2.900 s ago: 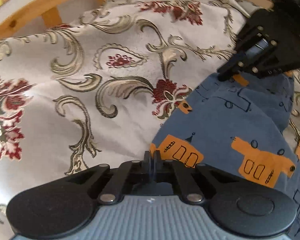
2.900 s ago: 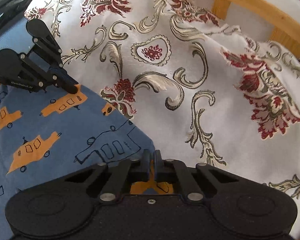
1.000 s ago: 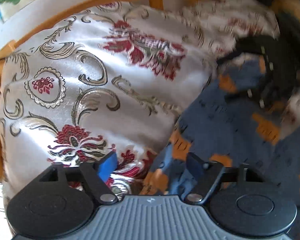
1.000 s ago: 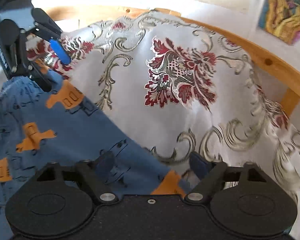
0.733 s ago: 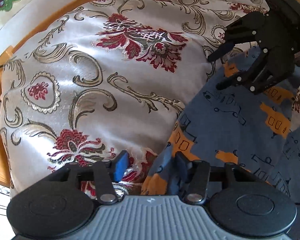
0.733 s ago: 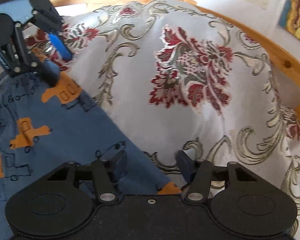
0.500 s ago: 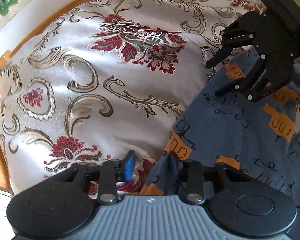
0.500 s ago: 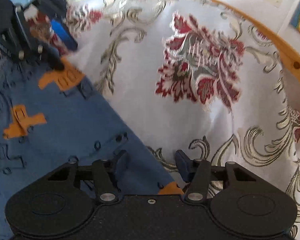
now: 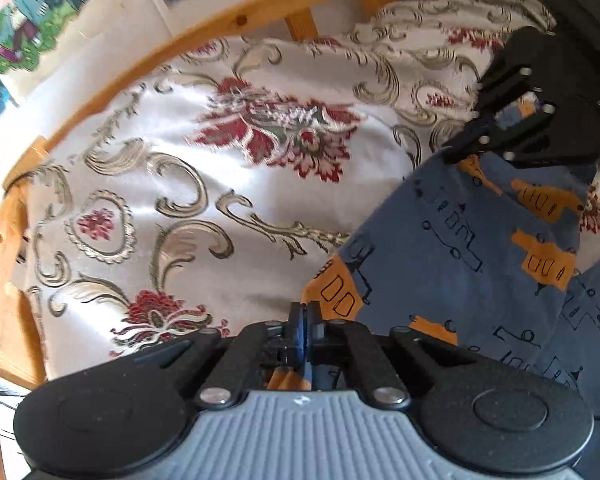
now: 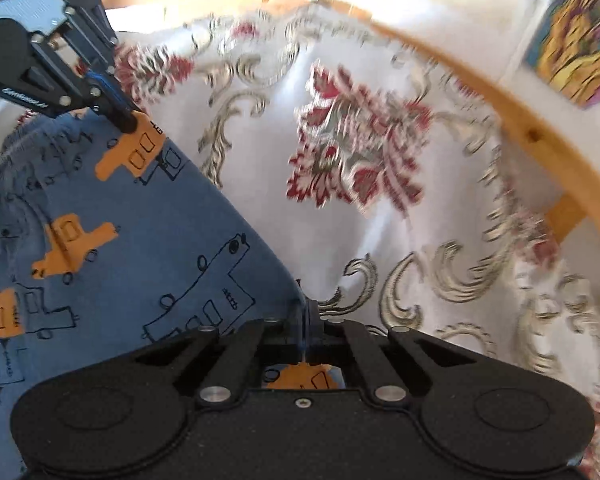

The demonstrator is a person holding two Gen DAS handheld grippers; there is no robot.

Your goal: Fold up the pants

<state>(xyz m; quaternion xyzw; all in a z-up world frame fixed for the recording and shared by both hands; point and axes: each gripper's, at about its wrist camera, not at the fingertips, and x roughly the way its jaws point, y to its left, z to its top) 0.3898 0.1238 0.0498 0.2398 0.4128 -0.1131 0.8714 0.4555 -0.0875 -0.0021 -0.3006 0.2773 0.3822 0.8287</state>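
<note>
White floral bedspread (image 9: 228, 184) inside wooden bed frame (image 10: 512, 120). Blue pants with orange truck print (image 9: 460, 248) lie on it, edge pinched by closed left gripper (image 9: 303, 316) and closed right gripper (image 10: 305, 312). Gripper lettering unreadable.

Blue pants (image 9: 480, 248) with orange trucks, white bedspread (image 9: 204, 184) with red flowers, beige scrolls

the pants (image 9: 480, 248) run past the frame's lower right edge.
</note>
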